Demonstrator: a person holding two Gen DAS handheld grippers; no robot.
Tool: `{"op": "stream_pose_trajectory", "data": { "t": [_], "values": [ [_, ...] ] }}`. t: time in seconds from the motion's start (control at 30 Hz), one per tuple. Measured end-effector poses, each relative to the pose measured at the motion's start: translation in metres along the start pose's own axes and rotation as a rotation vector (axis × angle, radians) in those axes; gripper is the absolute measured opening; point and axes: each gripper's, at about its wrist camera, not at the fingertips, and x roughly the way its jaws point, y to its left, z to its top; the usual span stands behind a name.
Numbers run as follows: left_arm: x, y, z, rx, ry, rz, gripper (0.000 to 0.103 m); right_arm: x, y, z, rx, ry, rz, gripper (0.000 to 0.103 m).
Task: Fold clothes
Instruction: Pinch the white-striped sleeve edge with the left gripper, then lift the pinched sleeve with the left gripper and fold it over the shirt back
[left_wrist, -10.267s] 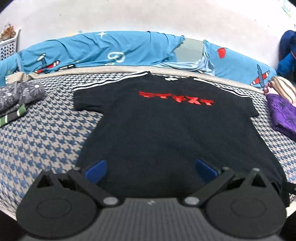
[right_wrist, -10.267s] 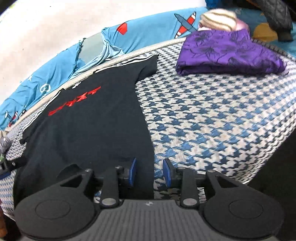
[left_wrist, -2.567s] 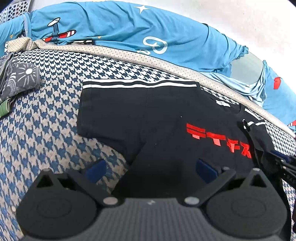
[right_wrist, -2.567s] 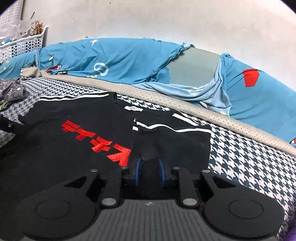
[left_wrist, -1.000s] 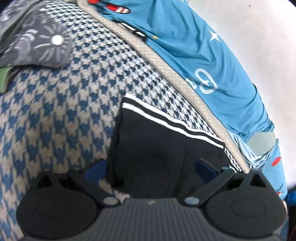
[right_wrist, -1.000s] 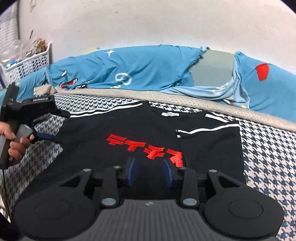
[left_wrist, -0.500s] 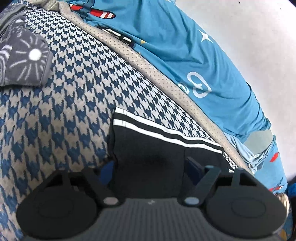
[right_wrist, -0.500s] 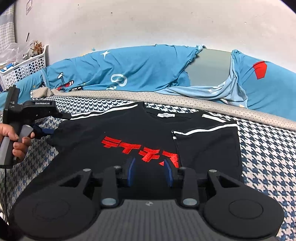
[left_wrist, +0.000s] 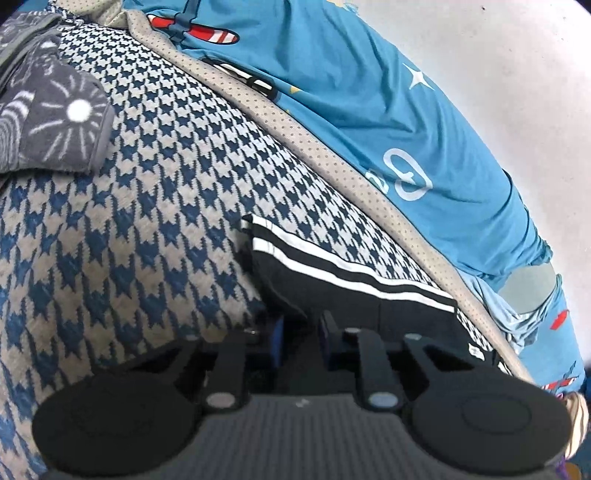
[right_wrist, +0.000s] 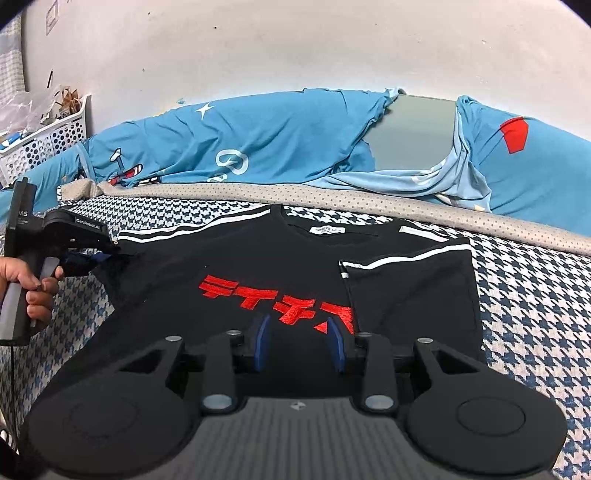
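On the houndstooth bed (right_wrist: 524, 314), the left tool (left_wrist: 301, 334) has just closed onto the black striped T-shirt's (right_wrist: 229, 269) unfolded sleeve (left_wrist: 332, 273), likely to fold it inward; the right tool (right_wrist: 299, 349) hovers part-open, empty.

Houndstooth bedcover (left_wrist: 155, 206), blue airplane-print sheet (right_wrist: 280, 140), grey patterned cloth (left_wrist: 48, 122), white perforated basket (right_wrist: 44, 140), white wall (right_wrist: 295, 48)

Black gripper (right_wrist: 299, 349), blue pads (right_wrist: 263, 347), silver screws, ribbed grey housing.
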Motion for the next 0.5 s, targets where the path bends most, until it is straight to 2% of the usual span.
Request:
{"op": "stream_pose_trajectory", "data": {
  "t": [0.3, 0.5],
  "values": [
    [-0.001, -0.014, -0.004, -0.015, -0.008, -0.022, 0.015, -0.004, -0.01, 0.0, 0.022, -0.014, -0.016, 0.033],
    [-0.004, -0.049, -0.01, 0.031, -0.024, -0.112, 0.015, -0.006, -0.018, 0.0, 0.05, -0.018, -0.023, 0.033]
  ]
}}
